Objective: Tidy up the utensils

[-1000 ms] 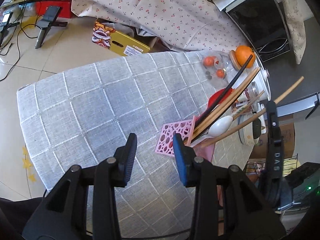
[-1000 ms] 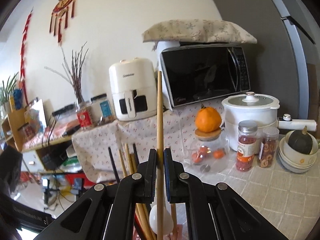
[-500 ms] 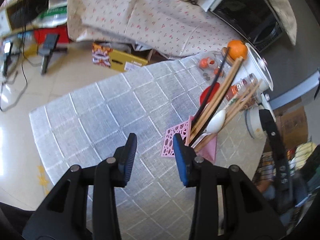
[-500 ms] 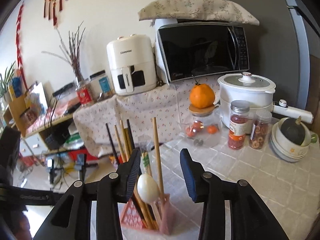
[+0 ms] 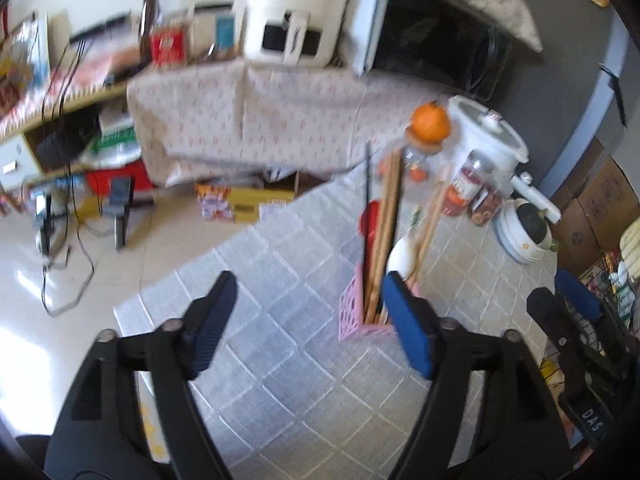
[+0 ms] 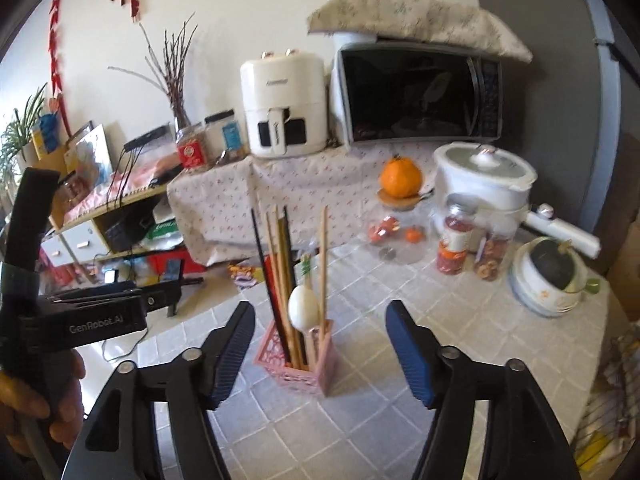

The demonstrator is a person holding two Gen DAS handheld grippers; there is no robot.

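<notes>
Your right gripper (image 6: 320, 344) is spread wide, empty; pink utensil holder (image 6: 298, 364) stands on the table (image 6: 440, 320) just ahead between its fingers, untouched. Your left gripper (image 5: 308, 320) gapes empty too, holder just beyond its right finger (image 5: 408, 332). Chopsticks (image 6: 280, 272) and white spoon (image 6: 303, 307) stand upright inside.

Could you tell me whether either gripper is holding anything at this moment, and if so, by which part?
Nothing is held. The left gripper and right gripper are both open and empty; the chopsticks and spoon stand in the pink holder.
</notes>
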